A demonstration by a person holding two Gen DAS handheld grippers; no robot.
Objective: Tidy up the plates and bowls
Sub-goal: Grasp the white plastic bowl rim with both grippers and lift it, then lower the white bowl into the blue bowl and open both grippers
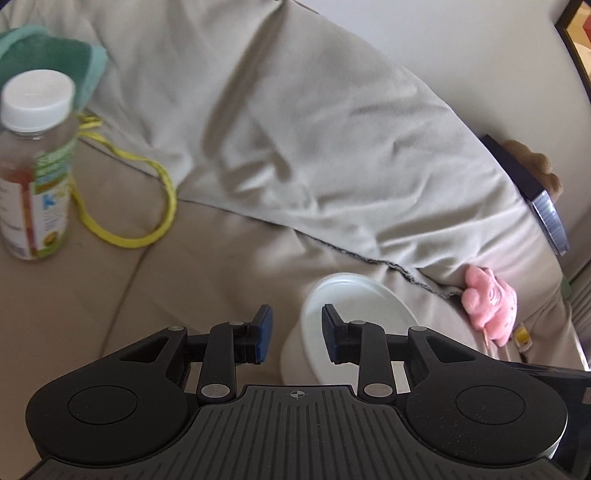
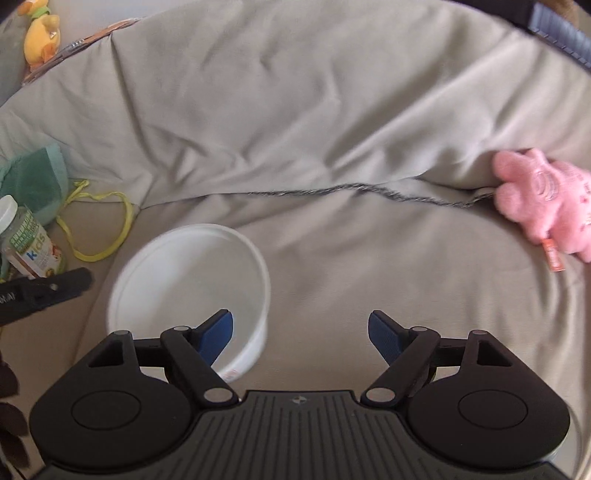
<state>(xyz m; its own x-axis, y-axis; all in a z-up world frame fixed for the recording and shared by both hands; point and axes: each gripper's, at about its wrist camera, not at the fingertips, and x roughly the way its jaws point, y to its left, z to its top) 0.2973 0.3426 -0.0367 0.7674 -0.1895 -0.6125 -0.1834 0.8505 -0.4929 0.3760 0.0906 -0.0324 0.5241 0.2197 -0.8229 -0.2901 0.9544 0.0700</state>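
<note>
A white bowl rests upright on the beige seat cushion of a sofa, in front of the large grey back cushion, and serves as the reference point for this report. The right hand-held gripper is poised just above and to the right of the bowl, its jaws spread wide with nothing between them; its left blue pad overlaps the bowl's near right rim in the right wrist view, though contact cannot be confirmed. The left hand-held gripper sits at the bowl's left edge, jaws partly open and holding nothing; its right pad appears over the bowl's interior and its left pad outside the wall, so the near rim lies roughly between them without being pressed. A clear bottle with a white cap stands upright well to the left of the bowl, and a yellow cord loops on the seat between bottle and bowl. A green cloth lies behind the bottle. A pink plush toy is wedged against the back cushion well to the right of the bowl. A yellow plush toy sits far behind and left of the bowl. Both views are slightly blurred.
</note>
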